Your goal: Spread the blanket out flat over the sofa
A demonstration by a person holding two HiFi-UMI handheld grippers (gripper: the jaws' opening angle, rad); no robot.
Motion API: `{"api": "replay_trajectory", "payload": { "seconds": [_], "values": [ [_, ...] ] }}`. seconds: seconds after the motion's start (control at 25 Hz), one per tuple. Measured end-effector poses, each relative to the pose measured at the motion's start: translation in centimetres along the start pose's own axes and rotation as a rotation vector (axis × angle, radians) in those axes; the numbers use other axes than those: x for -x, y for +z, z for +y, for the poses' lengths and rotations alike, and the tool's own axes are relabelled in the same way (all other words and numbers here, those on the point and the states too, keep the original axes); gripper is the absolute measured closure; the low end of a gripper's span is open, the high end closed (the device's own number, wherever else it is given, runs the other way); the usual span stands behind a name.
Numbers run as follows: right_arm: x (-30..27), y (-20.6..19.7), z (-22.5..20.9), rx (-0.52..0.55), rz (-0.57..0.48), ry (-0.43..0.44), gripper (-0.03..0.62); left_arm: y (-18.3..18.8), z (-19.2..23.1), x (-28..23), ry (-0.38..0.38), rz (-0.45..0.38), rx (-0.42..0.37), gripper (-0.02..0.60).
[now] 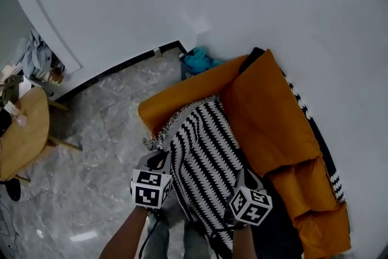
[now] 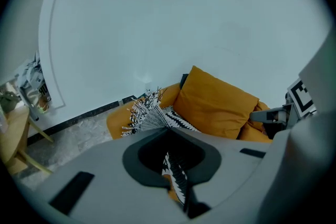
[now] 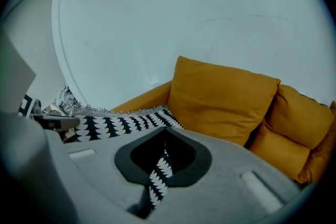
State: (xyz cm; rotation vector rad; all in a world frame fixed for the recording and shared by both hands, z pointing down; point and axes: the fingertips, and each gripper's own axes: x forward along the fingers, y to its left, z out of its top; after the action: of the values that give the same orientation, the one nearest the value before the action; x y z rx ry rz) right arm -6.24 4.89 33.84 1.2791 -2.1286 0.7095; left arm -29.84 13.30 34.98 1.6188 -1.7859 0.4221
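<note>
A black-and-white patterned blanket [image 1: 203,161] with a fringed edge hangs stretched between my two grippers, its far end lying on the seat of the orange sofa [image 1: 176,100]. My left gripper [image 1: 159,162] is shut on the blanket's near left edge; in the left gripper view the cloth [image 2: 176,178] runs pinched between the jaws, and the fringe [image 2: 144,113] fans out beyond. My right gripper [image 1: 245,179] is shut on the near right edge, where a strip of blanket [image 3: 157,176] passes between its jaws.
Big orange cushions [image 1: 273,118] lean on the sofa back by the white wall. A second black-and-white cloth [image 1: 301,105] shows behind them. A teal bundle [image 1: 200,60] lies behind the sofa's end. A wooden table [image 1: 21,130] stands left on the marble floor [image 1: 103,130].
</note>
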Motion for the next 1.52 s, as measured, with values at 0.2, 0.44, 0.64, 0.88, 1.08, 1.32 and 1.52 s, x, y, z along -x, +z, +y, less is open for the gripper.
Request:
{"api": "replay_trajectory", "payload": {
  "seconds": [0.2,0.44,0.64,0.88,1.08,1.32,1.52],
  "values": [
    [-0.8,-0.9,1.9,0.027,0.025,0.014,0.589,-1.1,2.9,0.2,0.027,-0.001,0.045,0.568],
    [-2.4,-1.7,4.6,0.065,0.049,0.033,0.589,-3.0,6.8,-0.1,0.061,0.004,0.094,0.568],
    [-3.7,-2.2,6.3,0.087,0.061,0.044,0.589,-4.7,9.6,-0.4,0.084,0.018,0.124,0.568],
    [-5.3,-3.4,7.4,0.105,0.065,0.049,0.589,-6.4,11.5,-1.2,0.092,0.022,0.130,0.568],
    [-6.8,-4.0,7.8,0.115,0.068,0.041,0.589,-7.4,13.1,-2.2,0.101,0.031,0.134,0.568],
    [-8.4,-4.2,7.6,0.127,0.077,0.029,0.589,-9.0,15.2,-3.4,0.123,0.054,0.153,0.568],
    [-9.6,-4.6,8.0,0.139,0.098,0.025,0.589,-10.3,16.5,-4.3,0.134,0.071,0.184,0.568]
  ]
}}
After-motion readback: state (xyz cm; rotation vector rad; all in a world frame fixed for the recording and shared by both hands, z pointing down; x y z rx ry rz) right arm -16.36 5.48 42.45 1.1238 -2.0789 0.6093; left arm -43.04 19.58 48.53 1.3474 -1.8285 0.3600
